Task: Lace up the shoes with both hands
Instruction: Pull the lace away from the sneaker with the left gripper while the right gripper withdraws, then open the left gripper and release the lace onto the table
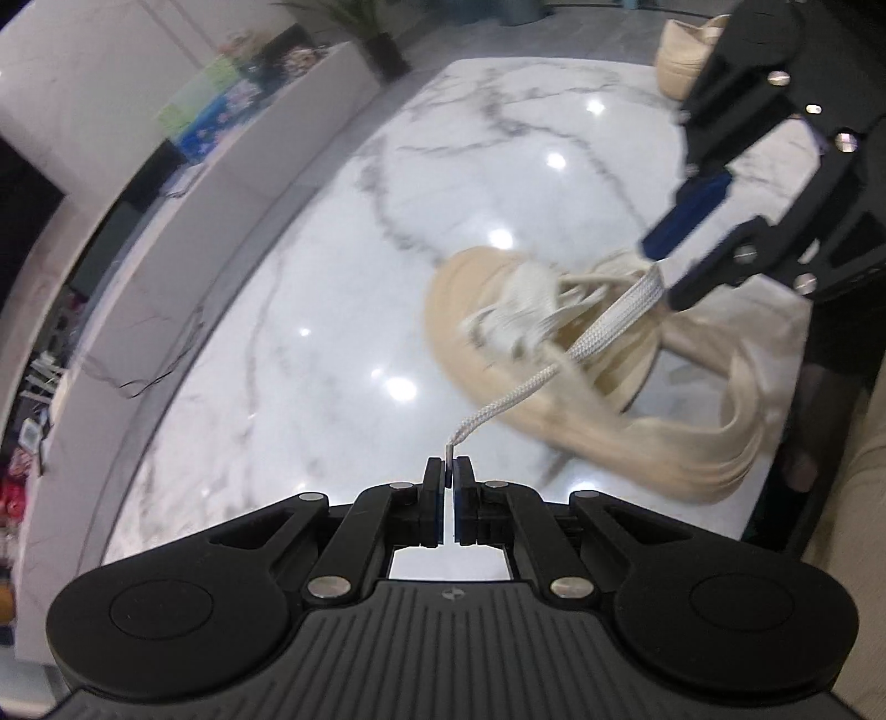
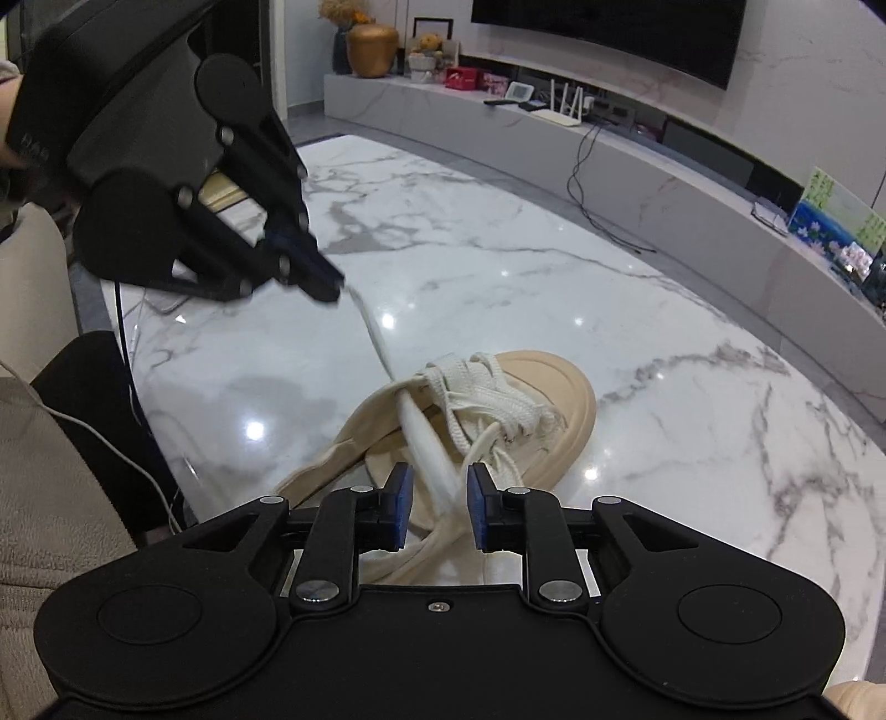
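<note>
A beige shoe [image 1: 493, 310] with white laces lies on the marble table [image 1: 332, 332], motion-blurred in the left wrist view. It also shows as the shoe [image 2: 542, 399] just ahead of my right gripper. My left gripper [image 1: 449, 462] is shut on the tip of a white lace [image 1: 581, 343]. That lace runs taut up to my right gripper [image 1: 662, 274]. In the right wrist view, the right gripper [image 2: 437, 482] stands open, and the lace [image 2: 426, 443] passes loosely between its blue pads [image 2: 400, 498]. The left gripper [image 2: 332, 288] hangs above the table at upper left, pinching the lace end.
A second beige shoe [image 1: 686, 50] sits at the table's far edge. A long grey TV console [image 2: 609, 160] with a router, boxes and cables runs beyond the table. A person's beige sleeve [image 2: 50, 498] and a white cable are by the near left edge.
</note>
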